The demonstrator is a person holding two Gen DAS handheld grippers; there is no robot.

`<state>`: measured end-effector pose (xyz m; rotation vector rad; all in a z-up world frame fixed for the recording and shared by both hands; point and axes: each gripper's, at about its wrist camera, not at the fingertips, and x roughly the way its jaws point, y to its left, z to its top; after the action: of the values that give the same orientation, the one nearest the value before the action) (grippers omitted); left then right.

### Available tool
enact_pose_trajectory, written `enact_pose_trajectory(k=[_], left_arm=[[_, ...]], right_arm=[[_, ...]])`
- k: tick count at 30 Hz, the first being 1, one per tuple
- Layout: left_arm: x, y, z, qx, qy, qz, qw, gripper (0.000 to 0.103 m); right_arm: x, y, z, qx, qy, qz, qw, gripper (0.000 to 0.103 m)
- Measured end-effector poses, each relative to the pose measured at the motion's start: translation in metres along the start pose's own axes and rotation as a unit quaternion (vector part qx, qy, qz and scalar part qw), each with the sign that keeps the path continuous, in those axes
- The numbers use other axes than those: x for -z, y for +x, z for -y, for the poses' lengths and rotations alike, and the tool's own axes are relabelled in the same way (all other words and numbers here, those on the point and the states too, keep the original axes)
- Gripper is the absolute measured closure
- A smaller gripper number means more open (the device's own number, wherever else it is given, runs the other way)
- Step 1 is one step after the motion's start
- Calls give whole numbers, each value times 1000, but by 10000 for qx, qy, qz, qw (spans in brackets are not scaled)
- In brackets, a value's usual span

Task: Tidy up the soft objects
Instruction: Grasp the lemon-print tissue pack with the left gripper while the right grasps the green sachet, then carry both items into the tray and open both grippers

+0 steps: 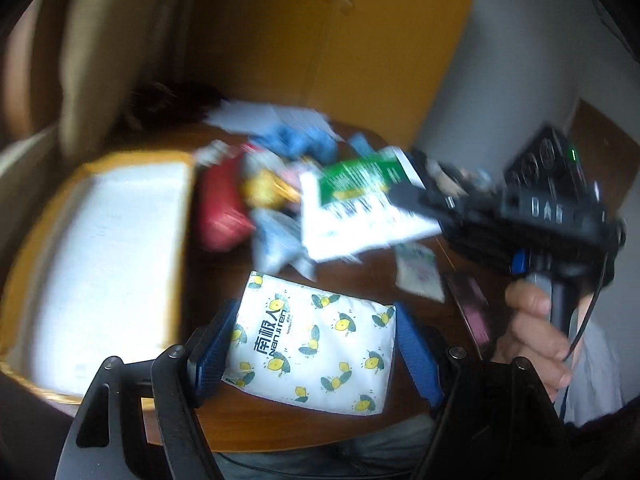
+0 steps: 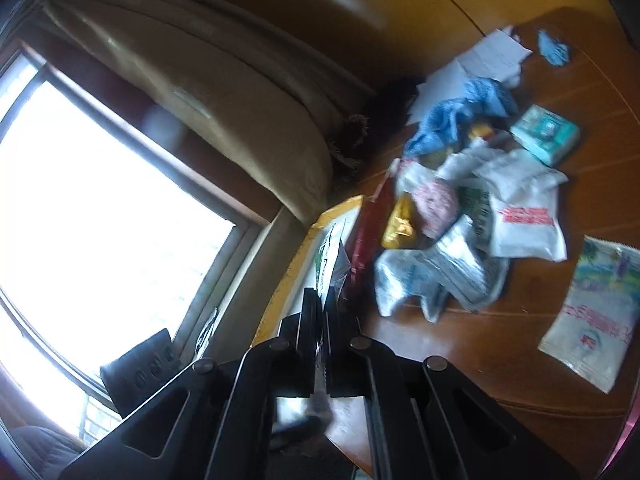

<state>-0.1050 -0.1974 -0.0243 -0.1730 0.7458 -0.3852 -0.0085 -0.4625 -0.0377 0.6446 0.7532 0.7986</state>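
My left gripper (image 1: pixel 316 336) is shut on a white tissue pack with lemon prints (image 1: pixel 312 348), held just above the brown table (image 1: pixel 280 424). My right gripper (image 2: pixel 322 300) is shut on a thin green-and-white packet (image 2: pixel 332 252); in the left wrist view that packet (image 1: pixel 360 204) hangs in the air over the pile, held by the right gripper (image 1: pixel 424 196). A yellow-rimmed white tray (image 1: pixel 104 248) lies at the left; its rim (image 2: pixel 296 256) also shows in the right wrist view.
A pile of soft packets lies mid-table: a red pouch (image 1: pixel 222 208), blue cloth (image 2: pixel 460 112), silver bags (image 2: pixel 432 272), a white bag with red print (image 2: pixel 524 216), a teal tissue pack (image 2: pixel 546 134). A flat printed bag (image 2: pixel 592 312) lies apart. Curtain and window stand behind.
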Motion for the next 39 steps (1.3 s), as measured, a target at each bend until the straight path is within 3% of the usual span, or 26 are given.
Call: enact_pose_trajectory(k=[3,6,9,15,22,26,28,30,32,33,35,39], left_arm=[[-16,-25,-38,-789,-390,428,9952,24],[-27,-33,-72,-1574,-596,603,9839,24],[-31,-27,-102,-1929,-666,525,9775,24],[-32,-9,-140,-2140,-811,381,9727,24],[-34,26,-169,-2159,-1031,-6,9710,23],[-36,38,-177,-1770,-1214,-91,9767,21],[-35,44,-180,-1730,-1396,-192,9748,21],[-36,46,-179,-1744,-1555,-138,9722,19],[-39,41,-173,-1846,-1493,137,9713,7],[-41,39,-170,-1952,-1437,333,9696,3],[-42,39,-163,-2155,-1312,546,9661,1],[-48,33,-155,-2251,-1364,729,9620,1]], right_arm=[[1,28,-18,-1,-205,-183,9996,100],[4,65,-31,-147,-180,-545,9982,100],[6,97,-49,-203,-377,-700,9966,100],[21,168,-65,36,-495,-1277,9906,100],[36,214,-65,473,-684,-1687,9822,101],[44,225,-68,739,-969,-1790,9763,98],[44,218,-70,835,-1163,-1715,9747,87],[43,207,-73,843,-1250,-1560,9762,57],[41,192,-74,895,-1323,-1363,9777,52],[39,183,-75,856,-1390,-1234,9788,42],[38,170,-75,837,-1482,-1068,9796,36],[31,151,-66,643,-1287,-921,9853,36]])
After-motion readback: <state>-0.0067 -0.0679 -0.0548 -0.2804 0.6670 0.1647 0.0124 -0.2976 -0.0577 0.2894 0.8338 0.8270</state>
